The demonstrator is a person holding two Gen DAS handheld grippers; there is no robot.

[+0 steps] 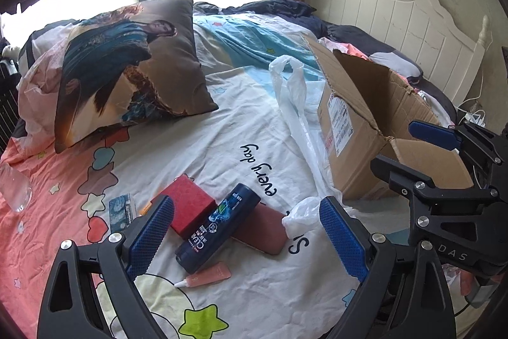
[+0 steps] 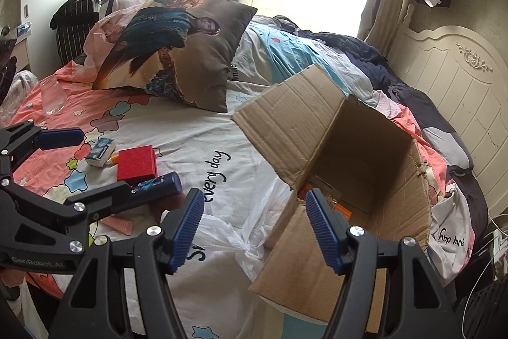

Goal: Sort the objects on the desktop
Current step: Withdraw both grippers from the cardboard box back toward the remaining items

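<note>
Left wrist view is taking in the bed [image 1: 222, 123], which is carrying everything here in place of a desk, and the sorting looks barely begun. Standing open at its right side is the cardboard box [image 1: 358, 129], the likely destination; the right wrist view is showing something orange already lying in its bottom. A white plastic bag [image 1: 295, 104] is trailing along the sheet just beside the box. Nearer the left hand-held gripper [image 1: 246, 239], the loose items are piling together: a dark blue shampoo bottle [image 1: 219, 227] is lying across a red box [image 1: 190, 202] and a flat reddish case [image 1: 263, 231], with a small pink tube [image 1: 206, 275] close below and a blue tissue pack [image 1: 122, 208] off to the left.

That gripper is standing spread and empty, hovering over the bottle. The right hand-held gripper [image 2: 254, 227] is also parted with nothing between its fingers, pointing at the box's near corner.

To do this step well, the bottle should probably go first, since it is resting on top. Closing across its narrow width near the middle would likely keep it from pivoting. Lowering straight down should avoid nudging the red box, and the bag's loose folds are worth steering clear of on the way to the cardboard box.
</note>
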